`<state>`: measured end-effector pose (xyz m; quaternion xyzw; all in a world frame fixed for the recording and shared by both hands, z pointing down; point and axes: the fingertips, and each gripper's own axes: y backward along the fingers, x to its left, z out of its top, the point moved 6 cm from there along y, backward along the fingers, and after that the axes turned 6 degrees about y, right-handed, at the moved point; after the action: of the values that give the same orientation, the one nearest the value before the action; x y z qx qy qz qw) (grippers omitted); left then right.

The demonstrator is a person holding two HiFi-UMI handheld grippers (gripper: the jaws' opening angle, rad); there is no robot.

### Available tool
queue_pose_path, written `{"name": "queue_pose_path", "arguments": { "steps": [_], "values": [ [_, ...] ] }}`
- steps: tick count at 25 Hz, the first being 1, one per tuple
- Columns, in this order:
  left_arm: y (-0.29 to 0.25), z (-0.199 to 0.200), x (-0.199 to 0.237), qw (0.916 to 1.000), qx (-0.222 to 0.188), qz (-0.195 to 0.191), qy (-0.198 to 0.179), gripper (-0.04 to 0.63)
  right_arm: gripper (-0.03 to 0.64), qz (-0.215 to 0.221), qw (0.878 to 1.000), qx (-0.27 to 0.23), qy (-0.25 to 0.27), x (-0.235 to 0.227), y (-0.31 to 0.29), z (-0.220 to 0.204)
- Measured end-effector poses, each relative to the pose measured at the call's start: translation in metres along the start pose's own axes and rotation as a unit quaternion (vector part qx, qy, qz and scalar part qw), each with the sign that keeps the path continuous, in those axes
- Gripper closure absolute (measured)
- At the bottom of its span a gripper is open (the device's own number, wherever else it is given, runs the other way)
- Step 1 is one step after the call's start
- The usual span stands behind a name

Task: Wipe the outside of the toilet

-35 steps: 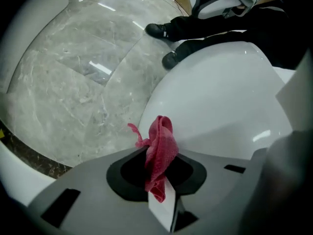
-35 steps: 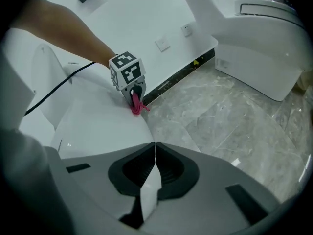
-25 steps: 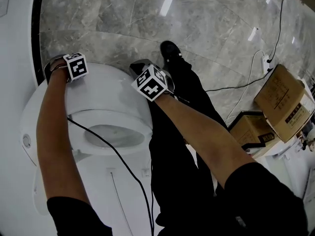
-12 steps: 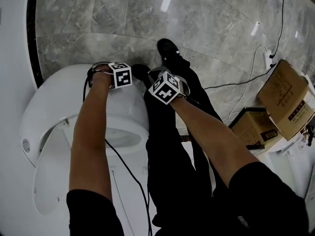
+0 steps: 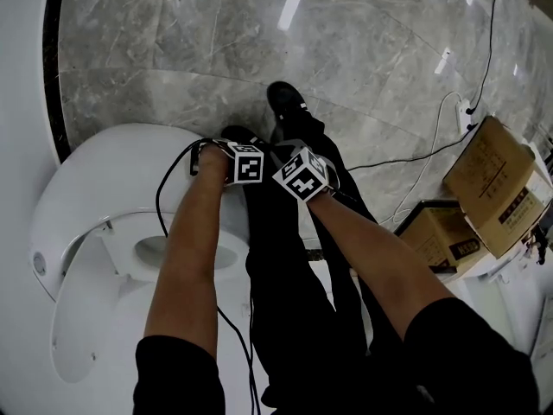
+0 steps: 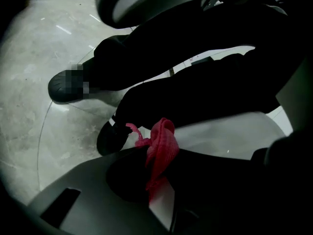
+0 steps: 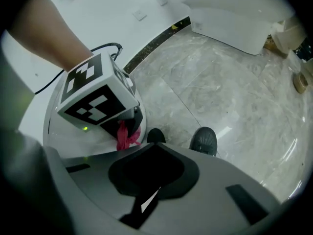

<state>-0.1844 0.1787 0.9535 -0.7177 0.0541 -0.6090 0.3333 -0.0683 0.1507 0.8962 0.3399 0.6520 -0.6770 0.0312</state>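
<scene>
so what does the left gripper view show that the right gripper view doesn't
Only the left gripper view: the pinch itself, the red cloth clamped in the left gripper, with black trousers behind it.
Only the right gripper view: that gripper's marker cube from outside and the forearm above it.
Both: the cloth, the white toilet, a black shoe and the marble floor.
</scene>
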Motion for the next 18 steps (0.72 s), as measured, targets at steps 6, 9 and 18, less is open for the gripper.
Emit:
{"name": "queue_pose_path", "arguments": {
  "steps": [6, 9, 18],
  "values": [
    [0.079, -0.023, 0.052, 0.9731, -0.183, 0.092, 0.106, 0.512, 0.583, -0.058, 0.989, -0.133, -0.040, -0.025, 0.024, 0.059],
    [0.148, -0.113, 0.087, 0.9621, -0.143, 0.180, 0.147, 0.512, 0.583, -0.052, 0.988, -0.144, -0.019, -0.021, 0.024, 0.092],
    [0.198, -0.344, 0.084, 0.9583, 0.032, 0.174, 0.225, 0.512, 0.583, 0.014, 0.978, -0.203, 0.037, 0.021, -0.016, 0.203]
  ]
}}
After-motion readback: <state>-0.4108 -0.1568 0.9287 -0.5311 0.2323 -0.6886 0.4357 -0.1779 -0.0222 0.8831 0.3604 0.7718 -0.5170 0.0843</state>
